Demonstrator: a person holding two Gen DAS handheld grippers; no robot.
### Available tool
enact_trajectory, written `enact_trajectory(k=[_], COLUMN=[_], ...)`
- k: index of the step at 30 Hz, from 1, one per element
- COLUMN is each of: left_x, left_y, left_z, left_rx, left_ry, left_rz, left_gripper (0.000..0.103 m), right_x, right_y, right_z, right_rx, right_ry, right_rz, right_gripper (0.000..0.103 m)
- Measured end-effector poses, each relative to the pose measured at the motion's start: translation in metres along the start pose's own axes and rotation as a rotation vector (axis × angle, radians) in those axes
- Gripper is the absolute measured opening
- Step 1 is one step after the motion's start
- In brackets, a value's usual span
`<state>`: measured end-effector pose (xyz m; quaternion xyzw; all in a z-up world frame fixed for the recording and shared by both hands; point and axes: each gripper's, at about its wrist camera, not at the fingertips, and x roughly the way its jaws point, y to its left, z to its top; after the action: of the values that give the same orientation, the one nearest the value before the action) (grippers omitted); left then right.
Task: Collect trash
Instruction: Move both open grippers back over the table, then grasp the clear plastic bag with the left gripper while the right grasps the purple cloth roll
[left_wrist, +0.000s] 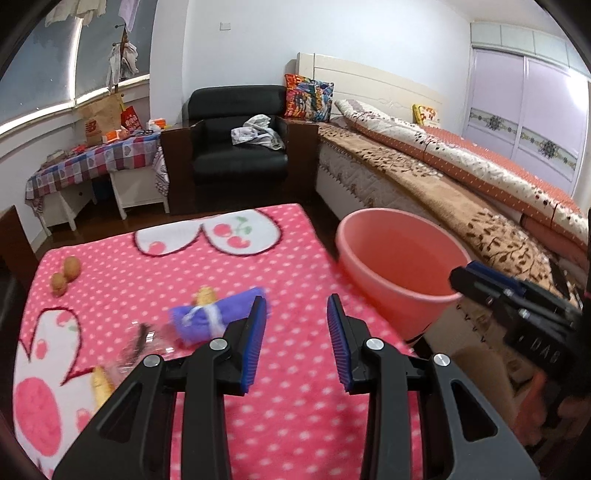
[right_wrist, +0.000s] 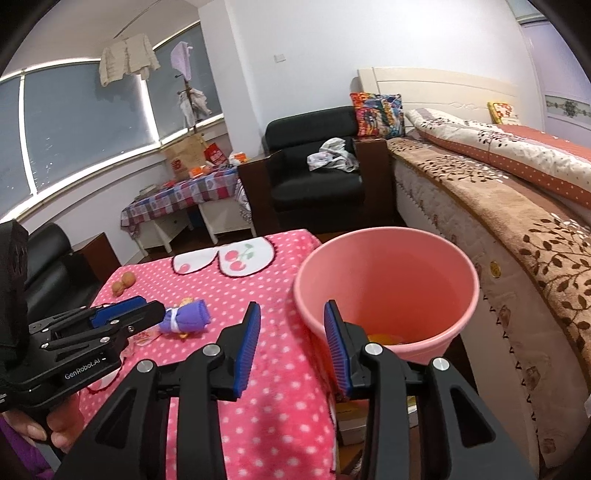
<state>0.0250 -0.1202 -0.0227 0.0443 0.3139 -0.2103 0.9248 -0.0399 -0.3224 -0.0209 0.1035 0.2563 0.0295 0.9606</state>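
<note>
Both my tongs are empty, jaws apart: left tongs (left_wrist: 297, 343) over the bench (left_wrist: 288, 266), right tongs (right_wrist: 291, 347) beside the pink bucket (right_wrist: 458, 266). The purple wrapped bundle (left_wrist: 218, 314) lies on the bench left of my left tongs, long axis slanting up and rightward. Risk: clear wrapper (left_wrist: 144, 343) just beside it may snag or get dragged.

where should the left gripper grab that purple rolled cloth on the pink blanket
Grip the purple rolled cloth across its roll, beside the white tie around its middle, coming down from above. It lies flat on the pink blanket, slanting across the view, so turn the left gripper until its open jaws straddle the roll's width rather than its length.
</note>
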Motion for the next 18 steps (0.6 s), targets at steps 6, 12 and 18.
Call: enact_trajectory(k=[6, 12, 18], left_x=[-0.007, -0.003, 0.014], left_y=[0.04, 0.083, 0.104], left_z=[-0.015, -0.03, -0.042], left_rx=[-0.003, -0.018, -0.023], left_ry=[0.025, 0.092, 0.185], left_rz=[0.079, 0.155, 0.147], left_gripper=[0.034, 0.034, 0.034], right_x=[0.007, 0.019, 0.033], right_y=[0.009, 0.018, 0.026], right_z=[-0.001, -0.001, -0.003], right_rx=[-0.023, -0.04, -0.05], right_ry=[0.022, 0.05, 0.081], right_rz=[0.032, 0.06, 0.075], right_gripper=[0.035, 0.035, 0.035])
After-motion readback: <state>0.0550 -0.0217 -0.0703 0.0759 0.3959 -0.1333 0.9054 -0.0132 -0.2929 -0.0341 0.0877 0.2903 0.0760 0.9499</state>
